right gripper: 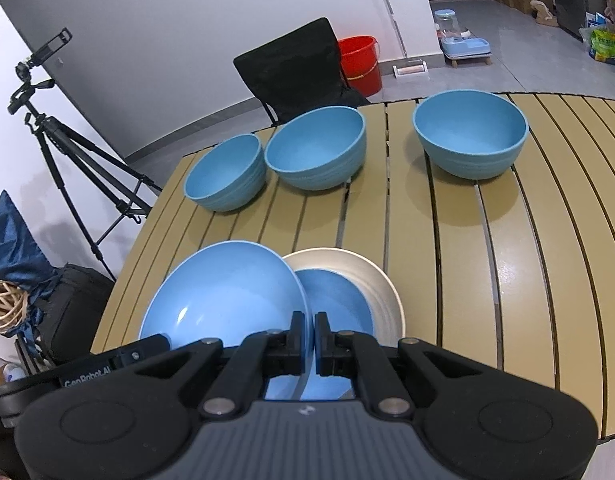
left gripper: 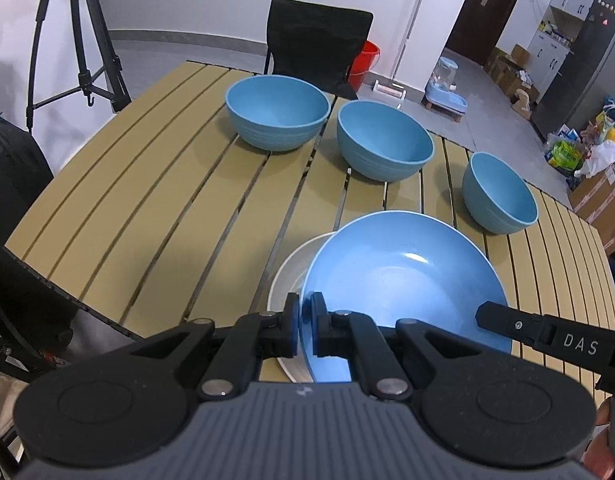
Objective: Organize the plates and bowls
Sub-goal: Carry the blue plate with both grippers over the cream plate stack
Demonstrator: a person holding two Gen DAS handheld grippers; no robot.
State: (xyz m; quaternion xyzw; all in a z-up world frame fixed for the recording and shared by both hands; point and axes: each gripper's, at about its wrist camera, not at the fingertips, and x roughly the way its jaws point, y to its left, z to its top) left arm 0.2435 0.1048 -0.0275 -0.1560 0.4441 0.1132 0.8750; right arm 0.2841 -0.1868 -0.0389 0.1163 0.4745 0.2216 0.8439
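A slatted tan tabletop (left gripper: 155, 208) stands in a room with white walls and a grey floor; a black chair (left gripper: 315, 40) sits at its far edge with a red bucket (left gripper: 365, 62) behind it, and a tripod (left gripper: 75, 40) stands off to one side. Three blue bowls rest upright in a row along the far part of the tabletop: a far bowl (left gripper: 277, 110), a middle bowl (left gripper: 383, 144) and a small bowl (left gripper: 499, 194), all apart from one another in the left wrist view.

Nearer the camera, a blue plate (left gripper: 403, 276) is held tilted over a white plate (left gripper: 287, 272) that lies flat on the tabletop. In the right wrist view the white plate (right gripper: 371, 280) shows another blue plate (right gripper: 335, 296) lying inside it, and the tilted blue plate (right gripper: 223, 292) overlaps its left rim.

The left hand-held gripper (left gripper: 303, 320) is clamped on the near-left rim of the tilted plate, its jaws almost together with only the rim between them. The right hand-held gripper (right gripper: 311, 336) is likewise pinched tight on the opposite rim of the same plate. The right one's finger also shows at the lower right of the left wrist view.
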